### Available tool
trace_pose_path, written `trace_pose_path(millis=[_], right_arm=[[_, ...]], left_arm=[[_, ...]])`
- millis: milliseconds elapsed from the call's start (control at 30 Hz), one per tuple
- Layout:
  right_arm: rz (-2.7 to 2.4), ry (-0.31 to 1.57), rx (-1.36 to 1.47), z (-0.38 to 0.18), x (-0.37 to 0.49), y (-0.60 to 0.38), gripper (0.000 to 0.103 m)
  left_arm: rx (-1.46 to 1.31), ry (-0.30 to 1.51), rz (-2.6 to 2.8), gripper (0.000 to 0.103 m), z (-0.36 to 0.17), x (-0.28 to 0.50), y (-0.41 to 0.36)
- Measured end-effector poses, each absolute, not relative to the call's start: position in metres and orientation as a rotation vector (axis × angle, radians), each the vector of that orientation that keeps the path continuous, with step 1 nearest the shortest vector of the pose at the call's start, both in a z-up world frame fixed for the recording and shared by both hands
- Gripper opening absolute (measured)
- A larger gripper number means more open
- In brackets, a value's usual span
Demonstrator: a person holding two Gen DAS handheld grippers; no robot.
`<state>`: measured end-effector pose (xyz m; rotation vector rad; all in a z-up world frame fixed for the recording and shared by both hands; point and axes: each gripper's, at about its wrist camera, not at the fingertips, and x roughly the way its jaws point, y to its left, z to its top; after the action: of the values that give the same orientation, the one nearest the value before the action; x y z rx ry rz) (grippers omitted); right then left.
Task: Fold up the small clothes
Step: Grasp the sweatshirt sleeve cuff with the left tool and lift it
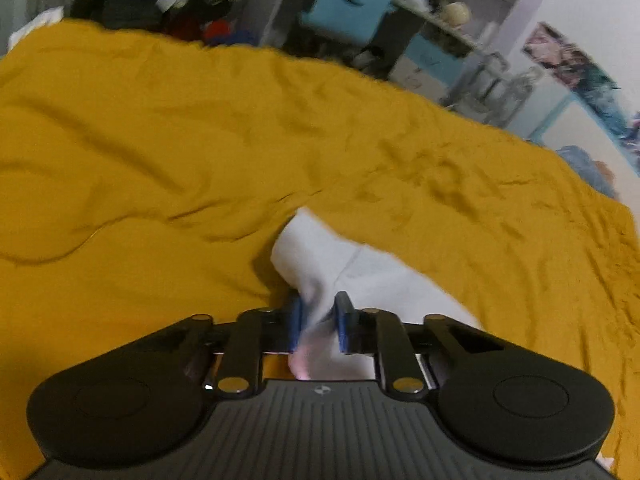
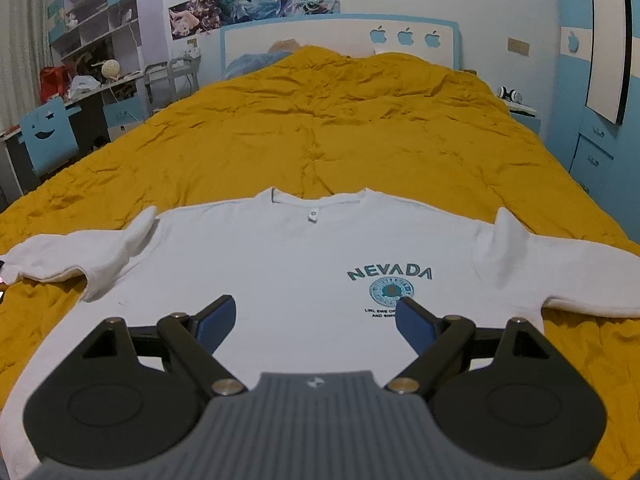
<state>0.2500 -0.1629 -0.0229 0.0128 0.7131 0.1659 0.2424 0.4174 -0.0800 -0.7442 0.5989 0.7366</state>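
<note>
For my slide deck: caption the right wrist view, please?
Open right gripper hovers over a white NEVADA sweatshirt spread flat on a yellow bedspread.

white long-sleeved top (image 2: 280,264) spread face up on the bed

it lies flat with the neckline at the far end, a small tag inside the collar and a teal "nevada" print with a round emblem on the chest. both sleeves reach out sideways, each bunched at the shoulder. one sleeve's cuff end (image 1: 316,280) is lifted and gathered into a pinch.
</note>
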Motion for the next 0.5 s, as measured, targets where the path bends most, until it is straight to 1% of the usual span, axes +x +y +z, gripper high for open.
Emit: trace_pose_path(millis=[133,233,400,500], right_arm=[[0.152,0.731,0.023,-0.027,0.253,-0.168,0.083],[0.15,0.73,0.031,-0.028,0.253,-0.174,0.083],[0.131,0.742,0.065,-0.032,0.253,-0.195,0.083],[0.119,0.749,0.077,-0.034,0.254,-0.212,0.082]], left_arm=[[-0.676,0.503,0.664,0.015,-0.041,0.249,0.396],[-0.622,0.441,0.56,0.015,0.004,0.257,0.366],[-0.51,0.338,0.339,0.015,0.089,0.278,0.296],[-0.461,0.324,0.211,0.015,0.128,0.296,0.247]])
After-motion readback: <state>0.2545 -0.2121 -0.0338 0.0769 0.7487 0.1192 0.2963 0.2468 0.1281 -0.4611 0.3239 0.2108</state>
